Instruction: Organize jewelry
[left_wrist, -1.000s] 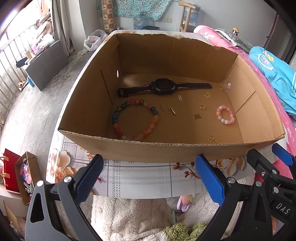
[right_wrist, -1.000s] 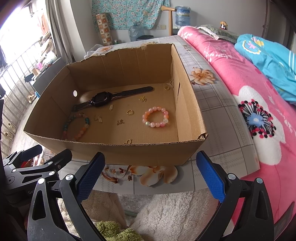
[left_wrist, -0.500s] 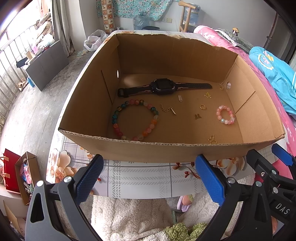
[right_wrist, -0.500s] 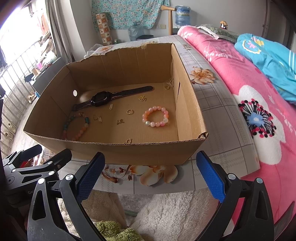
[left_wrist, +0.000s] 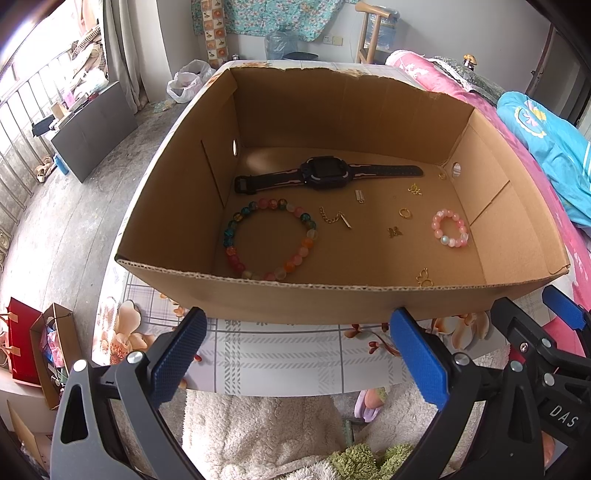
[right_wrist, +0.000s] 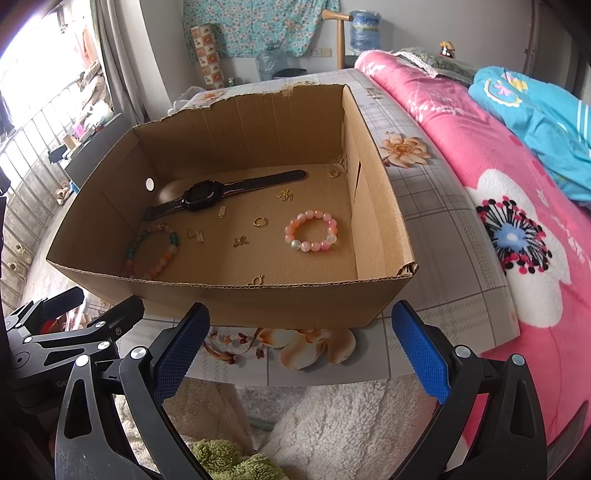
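Where the floral tablecloth (right_wrist: 436, 206) ends, a pink bed (right_wrist: 517, 229) (flower-printed) begins.

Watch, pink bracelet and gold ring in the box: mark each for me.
Watch (left_wrist: 325, 172): left wrist view, on its black face.
Pink bracelet (right_wrist: 309, 214): right wrist view, on a far-side bead.
Gold ring (left_wrist: 405, 213): left wrist view, on the band.

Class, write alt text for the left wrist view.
An open cardboard box on a floral table holds a black watch, a large multicoloured bead bracelet, a small pink one and gold charms. The left gripper hangs open before it.
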